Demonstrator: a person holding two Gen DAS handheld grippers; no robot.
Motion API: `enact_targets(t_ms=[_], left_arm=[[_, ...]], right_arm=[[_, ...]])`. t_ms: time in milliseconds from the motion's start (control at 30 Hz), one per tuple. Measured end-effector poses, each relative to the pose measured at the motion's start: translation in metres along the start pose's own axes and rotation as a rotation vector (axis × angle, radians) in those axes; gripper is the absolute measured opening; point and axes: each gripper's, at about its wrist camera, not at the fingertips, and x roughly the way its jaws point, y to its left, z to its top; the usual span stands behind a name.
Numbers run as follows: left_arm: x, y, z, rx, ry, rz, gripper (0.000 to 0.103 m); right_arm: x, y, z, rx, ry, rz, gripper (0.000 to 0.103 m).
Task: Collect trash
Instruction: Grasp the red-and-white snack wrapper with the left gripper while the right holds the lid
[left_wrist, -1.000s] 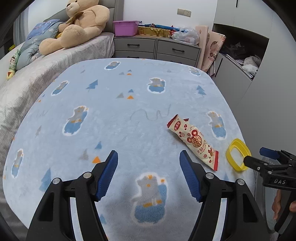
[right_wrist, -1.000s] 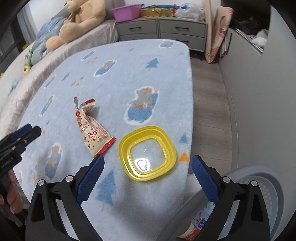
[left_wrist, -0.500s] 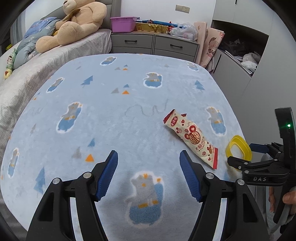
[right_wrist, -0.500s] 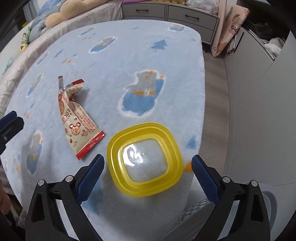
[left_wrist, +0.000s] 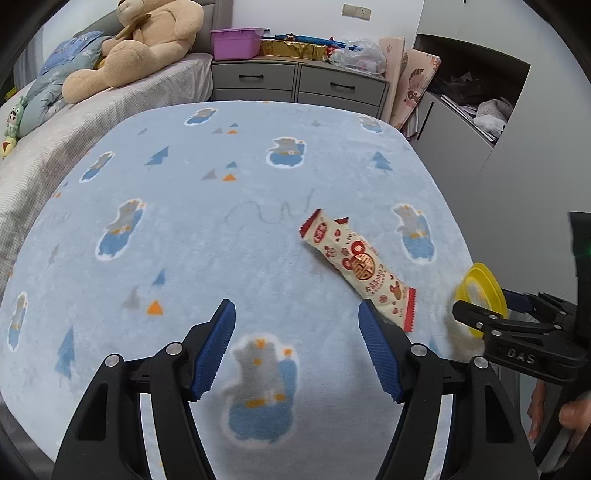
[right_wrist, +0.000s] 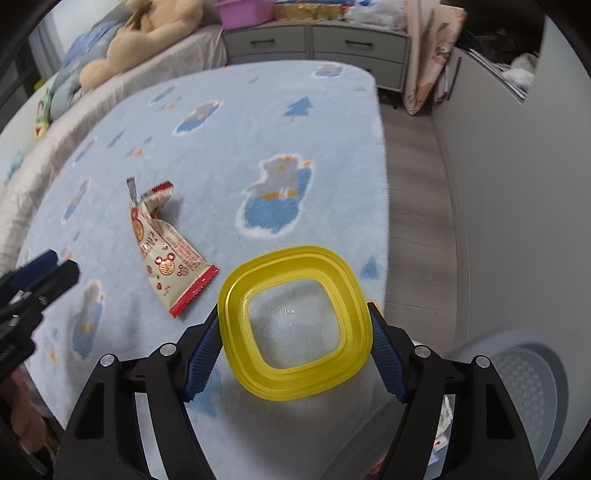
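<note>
A yellow plastic lid (right_wrist: 293, 319) with a clear middle sits tilted between the two blue pads of my right gripper (right_wrist: 295, 343), which is shut on it at the blanket's right edge. It also shows in the left wrist view (left_wrist: 480, 291), lifted on edge. A cream and red snack wrapper (left_wrist: 358, 264) lies flat on the blue blanket (left_wrist: 221, 206), also seen in the right wrist view (right_wrist: 164, 247). My left gripper (left_wrist: 297, 350) is open and empty, low over the blanket, left of the wrapper's near end.
A white bin (right_wrist: 517, 387) with trash in it stands on the floor right of the bed. Grey drawers (left_wrist: 299, 83), a pink tub (left_wrist: 236, 42) and a teddy bear (left_wrist: 140, 40) are at the back. Grey cupboards (left_wrist: 517, 147) line the right.
My right gripper moved in around the yellow lid and closed on it; the lid now tilts up off the blanket. My left gripper crept a little forward.
</note>
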Motion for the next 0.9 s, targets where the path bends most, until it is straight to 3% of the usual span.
enact_targets(t_ms=[400, 867, 900], left_arm=[[0.025, -0.034, 0.026, -0.106, 0.035, -0.033, 0.066], [0.071, -0.051, 0.038, -0.12, 0.085, 0.091, 0.066], [0.073, -0.05, 0.037, -0.118, 0.089, 0.093, 0.061]], right_arm=[[-0.067, -0.011, -0.047, 0.086, -0.13, -0.063, 0.071], [-0.072, -0.023, -0.077, 0.198, -0.128, 0.004, 0.071], [-0.073, -0.024, -0.078, 0.203, -0.129, 0.004, 0.071]])
